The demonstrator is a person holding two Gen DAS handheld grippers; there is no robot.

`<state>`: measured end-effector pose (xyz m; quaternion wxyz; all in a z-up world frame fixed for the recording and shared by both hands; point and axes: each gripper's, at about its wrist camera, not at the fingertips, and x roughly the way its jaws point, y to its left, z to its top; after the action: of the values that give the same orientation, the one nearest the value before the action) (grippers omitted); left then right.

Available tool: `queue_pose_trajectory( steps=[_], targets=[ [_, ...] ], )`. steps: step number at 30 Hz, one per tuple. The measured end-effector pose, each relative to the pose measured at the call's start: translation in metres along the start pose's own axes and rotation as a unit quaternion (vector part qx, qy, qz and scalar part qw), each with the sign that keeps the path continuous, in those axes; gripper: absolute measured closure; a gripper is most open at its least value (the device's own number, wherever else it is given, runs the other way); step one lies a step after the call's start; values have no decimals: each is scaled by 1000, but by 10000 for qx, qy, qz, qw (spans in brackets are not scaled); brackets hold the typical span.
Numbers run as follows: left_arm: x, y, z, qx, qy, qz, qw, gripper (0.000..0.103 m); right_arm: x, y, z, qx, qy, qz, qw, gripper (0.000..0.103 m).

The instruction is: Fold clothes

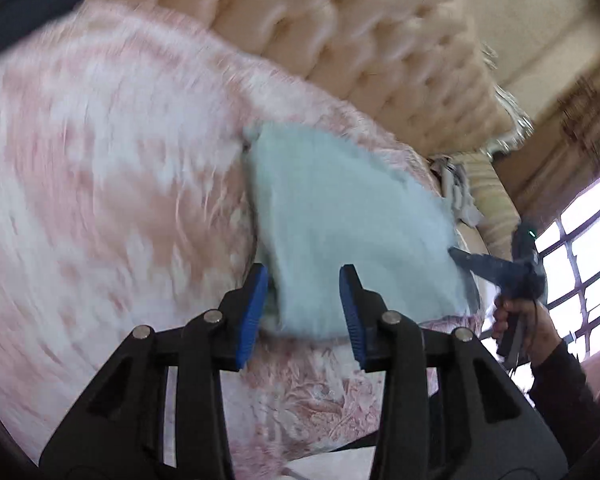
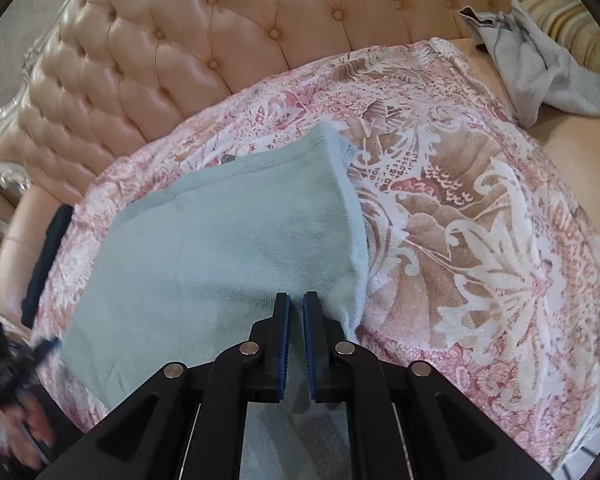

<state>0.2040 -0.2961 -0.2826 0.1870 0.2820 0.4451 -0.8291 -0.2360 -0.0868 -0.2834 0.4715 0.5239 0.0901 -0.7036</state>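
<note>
A light blue knit garment (image 2: 228, 248) lies folded flat on a pink and white patterned blanket (image 2: 480, 208); it also shows in the left wrist view (image 1: 352, 232). My left gripper (image 1: 304, 280) is open and empty, its blue pads either side of the garment's near corner. My right gripper (image 2: 296, 300) has its jaws nearly closed with a narrow gap, resting over the garment's near edge; whether cloth is pinched I cannot tell. The right gripper also shows in the left wrist view (image 1: 460, 256) at the garment's right edge.
A beige tufted sofa back (image 2: 204, 32) runs behind the blanket. A crumpled grey garment (image 2: 540, 64) lies at the far right by a striped cushion (image 2: 572, 16). A dark garment (image 2: 46, 260) lies at the blanket's left edge. A window (image 1: 584, 256) is at right.
</note>
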Motion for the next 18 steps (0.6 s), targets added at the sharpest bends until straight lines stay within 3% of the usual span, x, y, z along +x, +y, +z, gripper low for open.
queue_pose_trajectory(
  steps=[1,2,3,12,13,14,15,16,17,18],
  targets=[
    [7,2,-2,-49,94,-9,9999,63,0,-3,1,68,-14,61,10000,98],
    [15,3,-3,-100,224,5,9997,74,0,-4,1,138,-24,98,9999,98],
    [20,4,-4,-114,297,33,9995,95,0,-6,1,209,-35,134,9997,99],
    [22,6,-12,21,233,43,9997,95,-2,-16,4,810,-21,375,9960,97],
    [21,6,-13,30,230,29,9997,95,-11,-21,6,998,-18,548,9935,91],
    [20,7,-13,34,228,5,9997,95,-25,-27,8,1119,-331,701,9907,90],
    [20,7,-13,38,226,-19,9997,95,-40,-34,9,1235,-655,852,9865,82],
    [19,8,-13,24,220,-46,9997,95,-54,-41,10,1350,-978,1001,9809,74],
    [18,9,-13,-3,218,-79,9997,95,-53,-46,14,1360,-946,1164,9793,55],
    [18,11,-13,-22,221,-115,9997,95,-50,-51,17,1365,-900,1327,9776,48]
  ],
)
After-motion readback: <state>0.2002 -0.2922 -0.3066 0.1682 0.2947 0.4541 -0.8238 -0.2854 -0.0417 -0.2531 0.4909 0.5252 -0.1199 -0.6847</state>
